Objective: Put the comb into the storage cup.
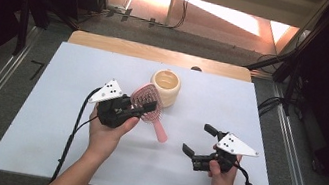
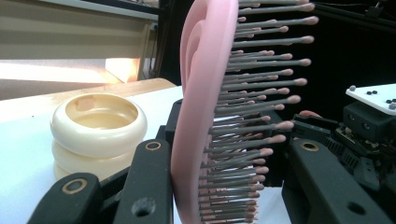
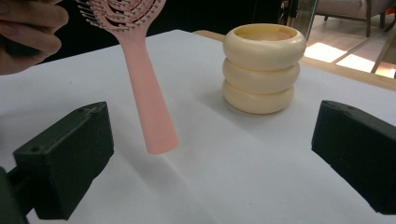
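Open-jawed, the right gripper [image 1: 197,143] waits near the table's [image 1: 36,117] front edge. Left gripper [image 1: 142,106] clamps the brush [image 1: 150,101] head, handle slanting toward the right gripper, beside the cup [image 1: 165,86].

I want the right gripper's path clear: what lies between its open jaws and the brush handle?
Nothing: in the right gripper view, bare white table runs from the right gripper to the pink hairbrush; the cream holder stands aside.

A pink hairbrush [image 2: 205,116] is clamped upright between the left gripper [image 2: 224,186] jaws, bristles turned toward 3 o'clock; a cream ringed cup [image 2: 98,130] is seen at 9 o'clock on the table [image 2: 23,154]
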A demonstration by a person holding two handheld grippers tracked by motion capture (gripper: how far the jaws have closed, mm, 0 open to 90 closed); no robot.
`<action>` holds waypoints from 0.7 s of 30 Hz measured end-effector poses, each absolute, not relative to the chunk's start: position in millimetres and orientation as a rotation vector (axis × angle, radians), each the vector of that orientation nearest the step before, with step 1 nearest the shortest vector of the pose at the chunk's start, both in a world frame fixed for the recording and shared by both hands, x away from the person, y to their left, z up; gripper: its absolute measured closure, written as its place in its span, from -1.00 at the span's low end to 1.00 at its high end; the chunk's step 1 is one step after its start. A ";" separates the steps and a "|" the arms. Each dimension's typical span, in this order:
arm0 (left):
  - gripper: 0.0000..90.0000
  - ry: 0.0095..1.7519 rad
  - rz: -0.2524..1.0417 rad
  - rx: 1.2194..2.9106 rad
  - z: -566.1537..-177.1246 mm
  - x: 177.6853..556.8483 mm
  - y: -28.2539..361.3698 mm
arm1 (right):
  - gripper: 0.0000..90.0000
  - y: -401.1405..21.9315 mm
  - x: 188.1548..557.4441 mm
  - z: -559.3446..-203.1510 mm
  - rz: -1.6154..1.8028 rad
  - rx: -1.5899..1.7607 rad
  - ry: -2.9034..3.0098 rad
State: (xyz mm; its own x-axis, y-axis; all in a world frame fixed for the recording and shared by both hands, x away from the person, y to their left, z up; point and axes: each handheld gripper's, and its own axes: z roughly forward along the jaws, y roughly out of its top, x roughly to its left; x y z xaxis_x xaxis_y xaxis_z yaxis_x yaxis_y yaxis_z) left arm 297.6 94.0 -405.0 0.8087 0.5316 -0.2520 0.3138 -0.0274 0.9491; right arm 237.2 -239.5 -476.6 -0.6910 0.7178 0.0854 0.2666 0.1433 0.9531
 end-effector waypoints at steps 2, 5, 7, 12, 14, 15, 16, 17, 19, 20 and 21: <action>0.45 0.678 0.196 1.629 -404.0 298.4 95.0 | -1.00 -243.8 236.1 -477.4 1.557 0.954 2.030; 0.45 0.679 0.200 1.625 -402.6 299.4 95.7 | -1.00 -250.4 234.3 -478.7 1.545 0.970 2.022; 0.45 0.678 0.205 1.629 -401.6 300.3 96.8 | -1.00 -255.2 232.8 -479.1 1.541 0.978 2.013; 0.45 0.676 0.208 1.627 -400.1 302.0 97.1 | -1.00 -266.3 228.4 -480.5 1.516 0.997 1.995; 0.45 0.678 0.209 1.625 -399.6 302.7 97.1 | -1.00 -270.5 226.6 -481.5 1.513 1.002 1.992; 0.45 0.677 0.211 1.627 -399.2 303.2 97.4 | -1.00 -272.5 225.6 -481.8 1.505 1.004 1.991; 0.45 0.676 0.211 1.624 -398.8 303.5 97.4 | -1.00 -274.4 224.6 -482.4 1.500 1.005 1.989; 0.45 0.675 0.211 1.625 -398.2 304.0 97.7 | -1.00 -276.1 223.5 -482.7 1.496 1.010 1.988; 0.45 0.674 0.214 1.622 -397.2 304.8 98.1 | -1.00 -279.4 221.7 -483.2 1.486 1.015 1.982; 0.45 0.674 0.214 1.622 -397.2 304.8 98.1 | -1.00 -279.4 221.7 -483.2 1.486 1.015 1.982; 0.45 0.674 0.214 1.619 -396.2 305.5 98.4 | -1.00 -282.7 220.4 -484.2 1.484 1.019 1.977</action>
State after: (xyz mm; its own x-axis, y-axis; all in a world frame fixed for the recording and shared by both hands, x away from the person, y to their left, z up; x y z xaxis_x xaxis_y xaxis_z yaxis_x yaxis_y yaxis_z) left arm 305.5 98.4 -396.2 0.8087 0.5364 -0.2412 0.2987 -0.0212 0.9541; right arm 220.4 -282.7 -484.2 -0.6175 0.7837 0.0673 0.2832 0.1417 0.9485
